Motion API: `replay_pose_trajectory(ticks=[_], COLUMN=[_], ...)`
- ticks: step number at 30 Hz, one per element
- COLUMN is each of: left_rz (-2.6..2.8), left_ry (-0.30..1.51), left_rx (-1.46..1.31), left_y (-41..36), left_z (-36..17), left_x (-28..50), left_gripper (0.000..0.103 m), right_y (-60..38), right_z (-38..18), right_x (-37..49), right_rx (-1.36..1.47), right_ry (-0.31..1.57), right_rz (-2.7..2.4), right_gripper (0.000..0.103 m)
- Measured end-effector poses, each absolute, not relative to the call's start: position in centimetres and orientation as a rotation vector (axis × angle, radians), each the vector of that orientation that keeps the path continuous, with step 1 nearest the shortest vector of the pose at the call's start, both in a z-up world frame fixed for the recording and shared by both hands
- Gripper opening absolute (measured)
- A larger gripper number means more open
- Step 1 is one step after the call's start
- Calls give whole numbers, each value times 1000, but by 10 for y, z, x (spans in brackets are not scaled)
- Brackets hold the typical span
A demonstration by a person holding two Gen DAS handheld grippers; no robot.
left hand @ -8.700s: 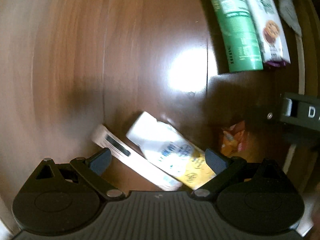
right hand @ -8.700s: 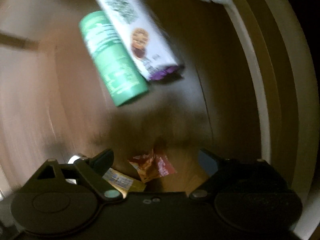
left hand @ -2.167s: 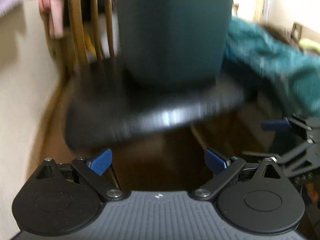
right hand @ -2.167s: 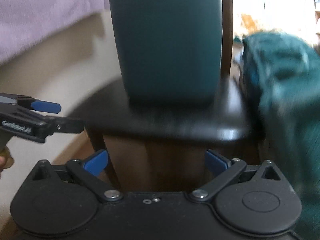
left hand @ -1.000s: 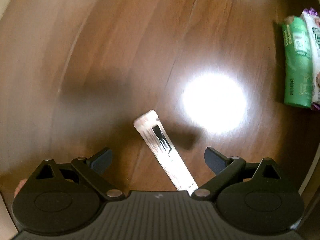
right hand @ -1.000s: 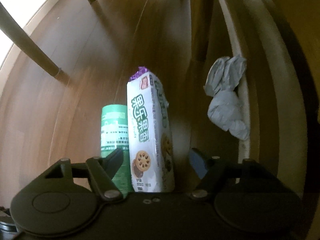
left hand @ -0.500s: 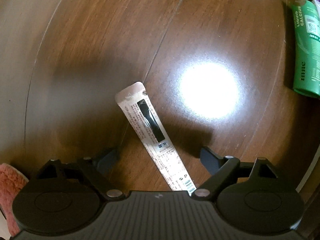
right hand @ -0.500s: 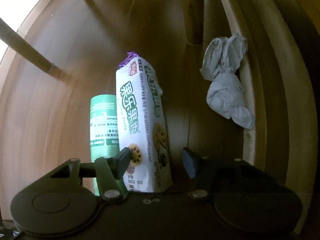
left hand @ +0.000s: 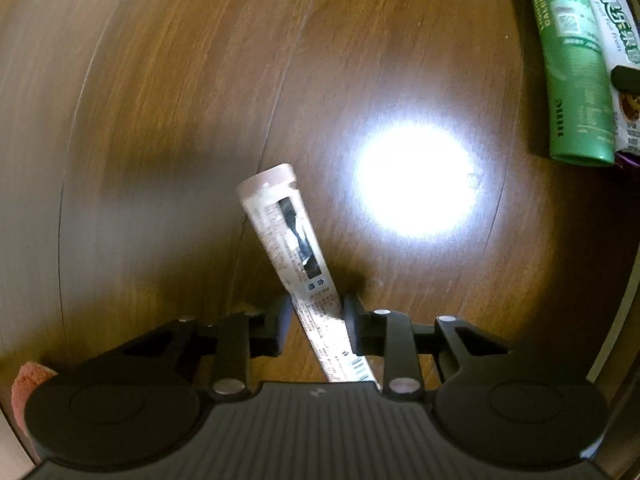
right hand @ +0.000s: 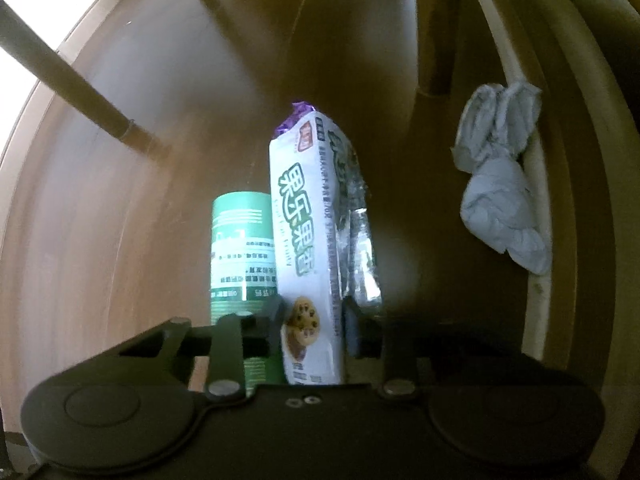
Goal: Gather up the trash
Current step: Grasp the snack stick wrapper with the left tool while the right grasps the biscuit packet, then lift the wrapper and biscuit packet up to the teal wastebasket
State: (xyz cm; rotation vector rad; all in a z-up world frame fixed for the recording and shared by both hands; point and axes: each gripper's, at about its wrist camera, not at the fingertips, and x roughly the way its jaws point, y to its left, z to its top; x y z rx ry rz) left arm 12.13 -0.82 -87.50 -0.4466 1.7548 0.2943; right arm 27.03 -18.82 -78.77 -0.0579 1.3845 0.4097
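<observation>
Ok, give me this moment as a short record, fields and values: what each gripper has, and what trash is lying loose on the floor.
left gripper: closing on white strip packet, packet between the pads
right gripper: closing on cookie pack, pack between the pads
loose on floor: green tube beside the cookie pack; crumpled tissue by the baseboard
bin: not in view

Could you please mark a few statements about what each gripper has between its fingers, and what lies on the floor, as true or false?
1. The left gripper has a long white sachet between its fingers. True.
2. The right gripper straddles the green tube. False: it straddles the white cookie pack; the tube lies beside it.
3. A crumpled grey tissue lies on the floor. True.
4. The tissue touches the cookie pack. False: they lie apart.
</observation>
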Motion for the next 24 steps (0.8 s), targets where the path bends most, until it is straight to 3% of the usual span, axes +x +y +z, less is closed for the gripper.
replay_pose_trajectory(ticks=[6, 13, 24], left_rz=[322, 330, 194], left_ry=[1736, 1669, 1417], left_rx=[-454, -444, -268], left_y=[12, 23, 11], left_z=[-867, -846, -763], left_x=[131, 155, 227], left_gripper=[23, 22, 22], right_y=[-188, -193, -183], right_z=[-783, -763, -698], right_x=[265, 259, 250], right_rx=[-55, -33, -42], right_ry=[1358, 1304, 1152], right_rz=[396, 348, 374], right_gripper=[15, 14, 13])
